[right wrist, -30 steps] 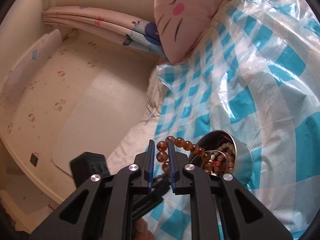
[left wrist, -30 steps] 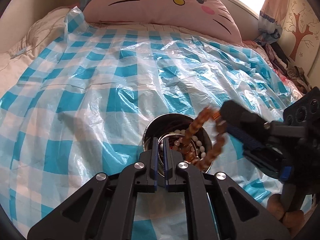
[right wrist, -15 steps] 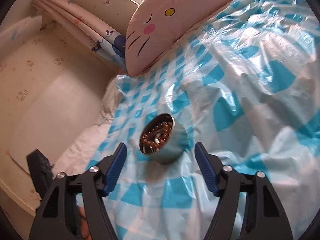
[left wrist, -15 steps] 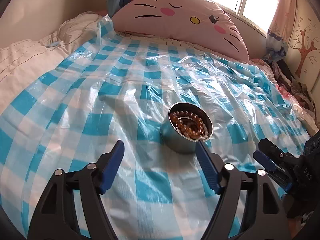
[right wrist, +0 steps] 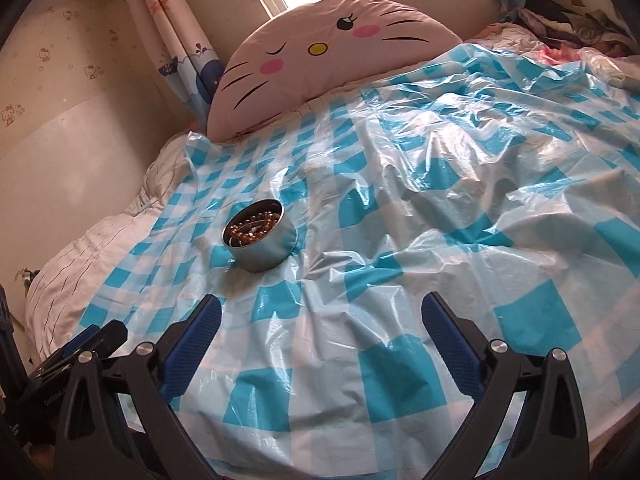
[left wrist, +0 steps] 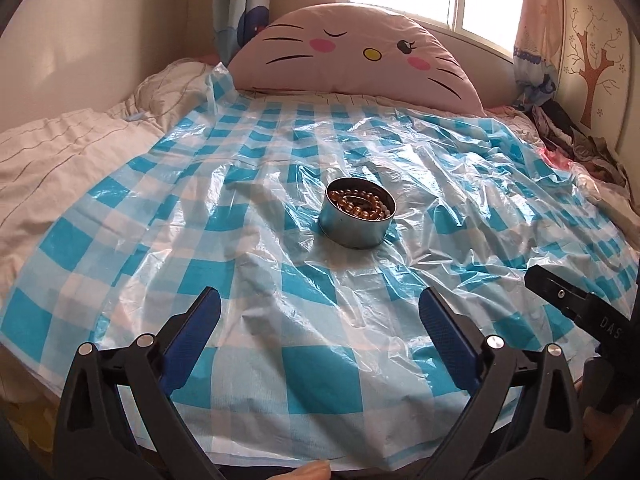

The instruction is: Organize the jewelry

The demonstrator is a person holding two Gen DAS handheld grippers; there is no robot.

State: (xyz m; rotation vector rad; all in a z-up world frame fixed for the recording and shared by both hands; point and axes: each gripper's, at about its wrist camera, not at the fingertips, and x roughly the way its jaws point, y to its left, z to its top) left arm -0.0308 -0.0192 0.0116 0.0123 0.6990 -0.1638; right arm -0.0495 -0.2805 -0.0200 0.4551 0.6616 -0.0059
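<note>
A round metal tin [left wrist: 356, 227] stands on the blue-and-white checked plastic sheet [left wrist: 248, 272] on the bed. Amber bead bracelets [left wrist: 360, 205] lie coiled inside it, with some pale beads at the rim. The tin also shows in the right wrist view [right wrist: 260, 249], with the beads [right wrist: 251, 224] inside. My left gripper [left wrist: 318, 316] is open and empty, well back from the tin near the bed's front edge. My right gripper [right wrist: 320, 320] is open and empty, back and to the right of the tin. Its body shows in the left wrist view [left wrist: 580, 316].
A pink cat-face pillow [left wrist: 352, 52] lies at the head of the bed under a window. White bedding [left wrist: 60, 152] lies left of the sheet. Clothes [left wrist: 576, 140] are piled at the far right. The sheet is crinkled.
The right gripper let go of the amber bracelet, which now lies in the tin. The left gripper opened off the tin's rim. Both grippers pulled back toward the bed's front edge.
</note>
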